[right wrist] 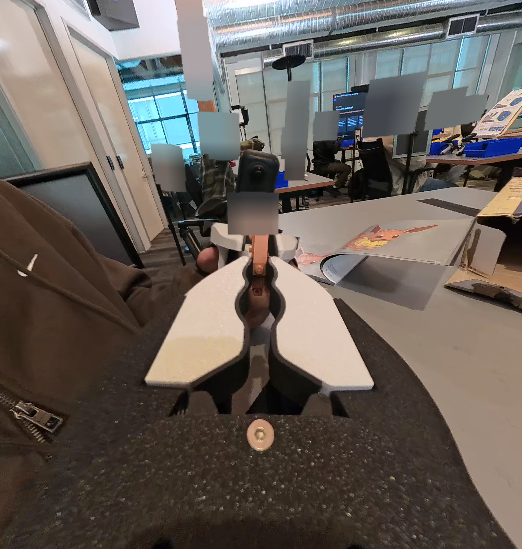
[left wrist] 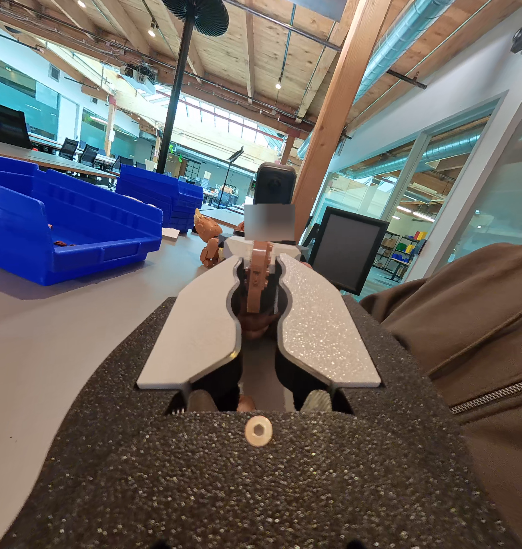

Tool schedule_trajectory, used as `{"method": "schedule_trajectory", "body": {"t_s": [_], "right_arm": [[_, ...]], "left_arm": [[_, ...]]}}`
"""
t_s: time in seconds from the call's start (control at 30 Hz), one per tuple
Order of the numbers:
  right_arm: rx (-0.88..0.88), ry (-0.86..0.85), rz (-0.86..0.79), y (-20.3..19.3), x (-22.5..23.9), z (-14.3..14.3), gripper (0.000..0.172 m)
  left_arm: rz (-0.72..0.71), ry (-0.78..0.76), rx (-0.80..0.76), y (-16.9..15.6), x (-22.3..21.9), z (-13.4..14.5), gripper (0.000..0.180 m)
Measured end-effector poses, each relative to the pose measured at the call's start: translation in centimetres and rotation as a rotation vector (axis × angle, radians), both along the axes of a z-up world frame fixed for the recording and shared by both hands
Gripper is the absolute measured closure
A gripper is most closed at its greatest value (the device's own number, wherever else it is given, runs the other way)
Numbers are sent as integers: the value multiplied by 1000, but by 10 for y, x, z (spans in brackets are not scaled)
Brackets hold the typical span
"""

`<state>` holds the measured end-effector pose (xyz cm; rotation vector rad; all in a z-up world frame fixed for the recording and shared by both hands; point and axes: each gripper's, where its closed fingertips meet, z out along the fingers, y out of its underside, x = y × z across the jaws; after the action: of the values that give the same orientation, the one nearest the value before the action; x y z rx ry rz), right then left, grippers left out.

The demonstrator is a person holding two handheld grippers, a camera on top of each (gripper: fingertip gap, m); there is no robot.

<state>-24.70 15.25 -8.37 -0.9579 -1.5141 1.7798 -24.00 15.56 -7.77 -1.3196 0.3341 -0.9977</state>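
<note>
A long brown brick-built piece (left wrist: 256, 279) hangs in the air between my two grippers, which face each other. In the left wrist view it lies between my left gripper's (left wrist: 259, 263) fingertips with dark gaps on both sides, so the pads do not press on it. My right gripper (right wrist: 259, 266) is shut on the thin edge of the same piece (right wrist: 259, 252). The right gripper's white fingers (left wrist: 239, 249) show just beyond the piece in the left wrist view. The left gripper's white fingers (right wrist: 224, 240) show beyond it in the right wrist view.
A blue bin (left wrist: 75, 237) holding small brown bricks and a stack of blue bins (left wrist: 164, 196) stand on the grey table (left wrist: 75, 326). A brown brick figure (left wrist: 207, 237) sits behind. A black framed panel (left wrist: 346, 252), an open booklet (right wrist: 387, 246) and a cardboard box (right wrist: 497, 252) are nearby. The tips of both grippers are at nearly the same place.
</note>
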Motion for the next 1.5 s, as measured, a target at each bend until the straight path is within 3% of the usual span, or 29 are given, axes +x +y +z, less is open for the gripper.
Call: {"method": "schedule_trajectory", "body": {"t_s": [0.57,0.93,1.03,1.1,1.17,1.23,1.27,1.37,1.5], "right_arm": [[45,-4,7,-2,1,0,164],[-125,-9,82,0,2,9,165],[66,25,-95,6,-6,4,164],[247,178,-258,14,1,17,164],[91,267,-267,35,23,39,164],[-62,230,-230,53,27,41,164],[-46,212,-260,58,24,39,164],[170,81,-542,96,5,23,164],[279,-193,-932,197,6,9,164]], "left_arm": [[-9,33,-9,0,2,-3,168],[-33,-3,1,-2,2,1,169],[27,-8,-24,5,-7,-1,169],[131,-61,-31,9,-30,0,169],[180,-202,-24,0,-71,10,169],[224,-128,12,-7,-80,13,169],[240,-109,19,-7,-80,12,169],[192,-141,-8,-4,-72,9,169],[182,-104,-7,-3,-64,8,169]]}}
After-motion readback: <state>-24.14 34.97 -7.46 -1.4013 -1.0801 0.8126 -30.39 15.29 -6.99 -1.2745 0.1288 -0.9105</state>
